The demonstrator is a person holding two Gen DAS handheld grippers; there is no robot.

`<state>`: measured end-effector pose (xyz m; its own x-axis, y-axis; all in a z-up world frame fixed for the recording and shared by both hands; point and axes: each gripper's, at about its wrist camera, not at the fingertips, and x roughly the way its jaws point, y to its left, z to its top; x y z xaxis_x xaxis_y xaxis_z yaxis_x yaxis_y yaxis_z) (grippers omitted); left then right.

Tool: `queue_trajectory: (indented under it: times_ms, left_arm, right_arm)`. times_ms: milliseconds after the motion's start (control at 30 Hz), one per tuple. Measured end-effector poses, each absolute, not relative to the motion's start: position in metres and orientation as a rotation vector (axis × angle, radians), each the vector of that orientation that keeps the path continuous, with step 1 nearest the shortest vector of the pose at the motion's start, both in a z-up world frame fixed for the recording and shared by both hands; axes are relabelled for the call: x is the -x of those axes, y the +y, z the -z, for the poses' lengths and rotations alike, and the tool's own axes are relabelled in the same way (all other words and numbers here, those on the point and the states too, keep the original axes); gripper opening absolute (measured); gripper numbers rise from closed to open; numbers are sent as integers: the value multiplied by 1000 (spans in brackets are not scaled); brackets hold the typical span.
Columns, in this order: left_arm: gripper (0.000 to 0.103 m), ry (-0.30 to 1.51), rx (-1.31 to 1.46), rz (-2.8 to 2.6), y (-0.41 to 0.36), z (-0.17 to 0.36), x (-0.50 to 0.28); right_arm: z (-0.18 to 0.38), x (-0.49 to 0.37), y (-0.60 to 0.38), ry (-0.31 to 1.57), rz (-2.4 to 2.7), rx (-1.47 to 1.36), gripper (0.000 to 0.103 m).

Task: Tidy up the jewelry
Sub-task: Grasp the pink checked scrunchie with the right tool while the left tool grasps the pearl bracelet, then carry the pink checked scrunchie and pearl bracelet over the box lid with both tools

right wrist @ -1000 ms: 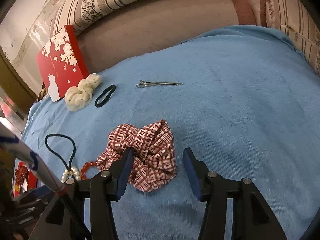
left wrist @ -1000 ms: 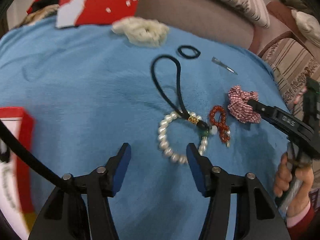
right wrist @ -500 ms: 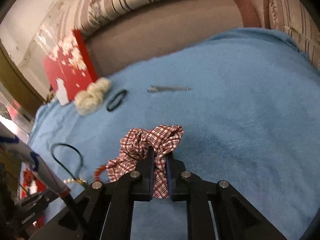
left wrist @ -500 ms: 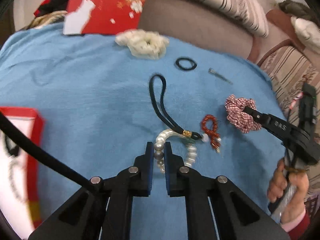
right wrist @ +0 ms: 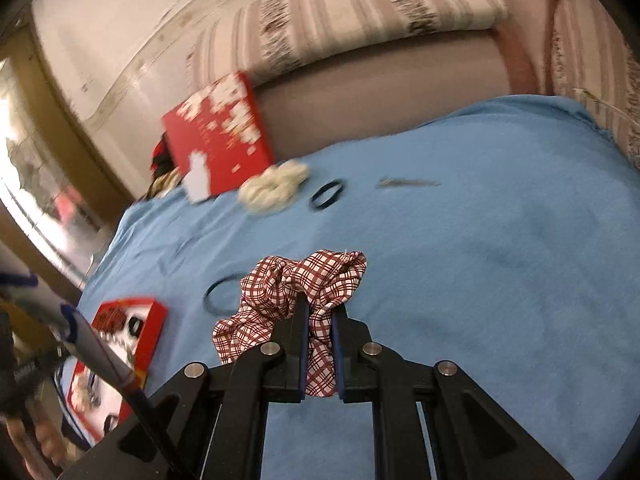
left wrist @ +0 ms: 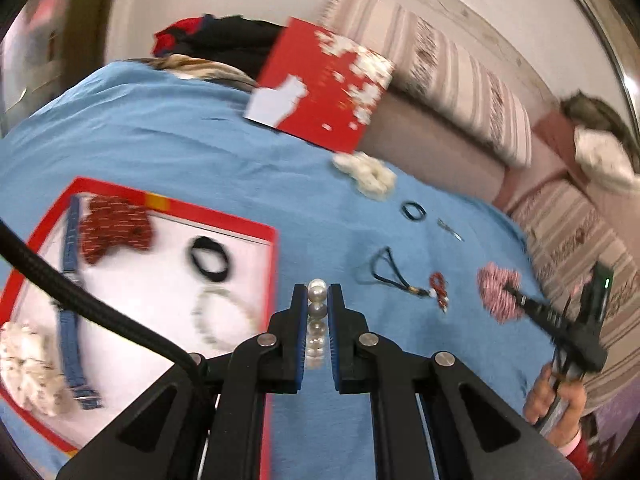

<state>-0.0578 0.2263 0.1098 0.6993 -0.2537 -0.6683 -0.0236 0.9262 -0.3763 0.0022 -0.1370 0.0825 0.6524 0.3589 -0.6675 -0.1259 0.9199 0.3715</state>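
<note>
left wrist view: our left hand-held gripper (left wrist: 318,300) clamps the pearl bracelet (left wrist: 317,292) beside the red tray (left wrist: 256,232); our right hand-held gripper (right wrist: 320,312) grips the plaid scrunchie (right wrist: 296,280) above the bed. next, we judge, both go into the tray.

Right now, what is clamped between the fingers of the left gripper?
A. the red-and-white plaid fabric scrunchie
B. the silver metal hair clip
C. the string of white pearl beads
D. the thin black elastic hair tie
C. In the left wrist view the left gripper is shut on the string of white pearl beads, which stands between its pads; the red-and-white plaid fabric scrunchie sits in the right gripper.
</note>
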Motion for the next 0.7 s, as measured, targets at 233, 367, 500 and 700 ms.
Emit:
queue_trajectory:
  times_ms: [233, 367, 500, 700]
  left_arm:
    - [9, 757, 449, 81, 287, -115, 71]
    - [9, 787, 527, 70, 312, -96, 72]
    - [9, 820, 561, 70, 326, -81, 71]
    - [9, 865, 474, -90, 350, -62, 61]
  right_arm:
    - [-74, 18, -61, 869, -406, -236, 11]
    - [-75, 20, -20, 889, -486, -225, 11]
    - [-81, 24, 25, 895, -572, -183, 11]
    - [-82, 30, 89, 916, -683, -128, 11]
